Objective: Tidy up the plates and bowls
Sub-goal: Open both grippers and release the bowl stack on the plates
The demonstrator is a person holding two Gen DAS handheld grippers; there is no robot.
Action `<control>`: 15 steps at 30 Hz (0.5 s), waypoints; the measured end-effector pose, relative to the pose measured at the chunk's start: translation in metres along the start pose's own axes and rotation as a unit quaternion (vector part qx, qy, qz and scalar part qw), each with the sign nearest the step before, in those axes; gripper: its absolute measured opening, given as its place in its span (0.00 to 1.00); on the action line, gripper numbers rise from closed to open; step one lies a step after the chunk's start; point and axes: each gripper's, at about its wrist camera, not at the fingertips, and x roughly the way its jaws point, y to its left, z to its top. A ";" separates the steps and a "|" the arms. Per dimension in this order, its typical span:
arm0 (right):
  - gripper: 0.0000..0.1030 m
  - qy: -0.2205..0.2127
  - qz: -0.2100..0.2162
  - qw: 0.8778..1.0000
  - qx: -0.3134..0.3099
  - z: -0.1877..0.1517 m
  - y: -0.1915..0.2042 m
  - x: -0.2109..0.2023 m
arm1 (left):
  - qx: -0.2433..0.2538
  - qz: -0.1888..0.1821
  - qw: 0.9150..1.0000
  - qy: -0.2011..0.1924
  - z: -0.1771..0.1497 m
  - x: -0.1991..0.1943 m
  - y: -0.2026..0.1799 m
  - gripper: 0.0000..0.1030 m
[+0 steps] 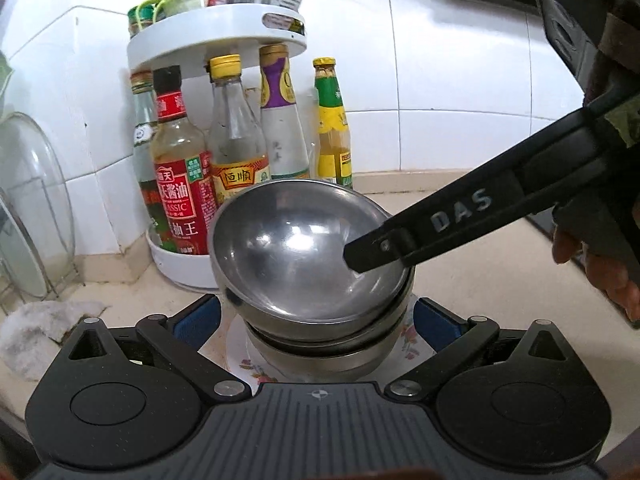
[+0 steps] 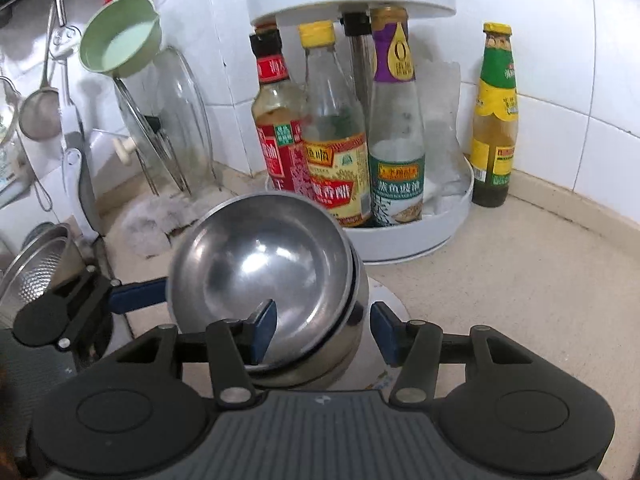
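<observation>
Shiny silver steel bowls (image 1: 308, 248) stacked on a white plate (image 1: 406, 340) with a pink and green floral print. Grippers are black with blue pads (image 2: 264, 330) (white "DAS" lettering on one finger). Behind: soy sauce bottle (image 1: 180, 184) with a red label, a green-and-yellow labelled bottle (image 2: 494, 120), white tiles (image 1: 440, 60), beige counter (image 2: 520, 280).

right gripper finger (image 1: 460, 208) showing "DAS" | red soy bottle (image 1: 180, 184) reading "CLASSIC" and "酱油" | yellow-label bottle (image 1: 236, 152) just right of it reading "恒顺" | purple-neck bottle (image 2: 394, 120) bearing "O" | other labels staying illegible
</observation>
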 end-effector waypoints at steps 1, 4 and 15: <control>0.48 0.000 -0.003 1.000 -0.002 0.001 0.000 -0.002 | -0.003 0.001 1.000 0.001 0.000 0.000 0.001 1.00; 0.47 0.000 -0.015 1.000 -0.003 0.002 -0.001 -0.009 | -0.014 0.003 1.000 0.007 0.000 -0.001 0.002 1.00; 0.48 -0.003 -0.042 0.999 0.016 -0.021 0.002 -0.042 | -0.074 0.011 0.997 0.028 0.004 -0.014 0.009 1.00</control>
